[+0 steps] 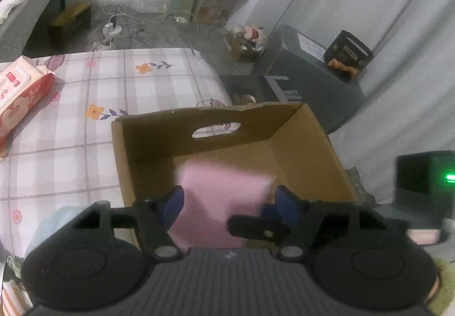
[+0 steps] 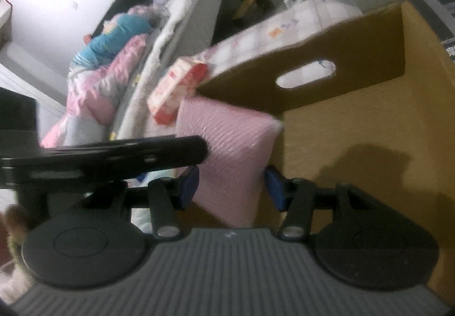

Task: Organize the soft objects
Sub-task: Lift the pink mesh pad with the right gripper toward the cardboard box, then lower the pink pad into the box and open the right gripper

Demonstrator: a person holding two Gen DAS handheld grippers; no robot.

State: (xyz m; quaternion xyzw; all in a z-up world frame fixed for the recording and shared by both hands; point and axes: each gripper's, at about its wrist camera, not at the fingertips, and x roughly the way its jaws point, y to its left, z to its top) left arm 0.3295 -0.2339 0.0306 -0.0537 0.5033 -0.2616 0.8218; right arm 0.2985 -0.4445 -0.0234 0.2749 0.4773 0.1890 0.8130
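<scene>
- Over the open brown cardboard box [image 1: 295, 145] with an oval handle hole in its far wall, the left gripper [image 1: 227, 203] points down into the box mouth, its blue-padded fingers [image 1: 172, 203] spread wide.
- Between those fingers lies the pink, ribbed, plastic-wrapped soft pack [image 1: 224, 193]; neither pad visibly presses on it, though the picture is blurred there.
- From the right wrist view, the right gripper [image 2: 231, 186] stands at a middling spread with the same pink pack [image 2: 233, 142] between its blue pads [image 2: 190, 183].
- Its pad on the picture's left lies against the pack's edge; the other pad shows a thin gap, so I cannot tell whether the pack is really pinched.
- Relative to the box, the pack sits inside, against the left-hand wall and near the front edge, clear of the far wall with the handle hole.
- Its long axis runs from the grippers toward that far wall, tilted, with one corner [image 2: 277, 123] pointing at the bare box floor.
- Part of the left gripper's black body [image 2: 113, 153] crosses the right wrist view just left of the pack.
- Beyond the box's left side, a red and white packet of tissues [image 1: 20, 96] lies on the pink checked, flower-printed bedsheet [image 1: 113, 82].
</scene>
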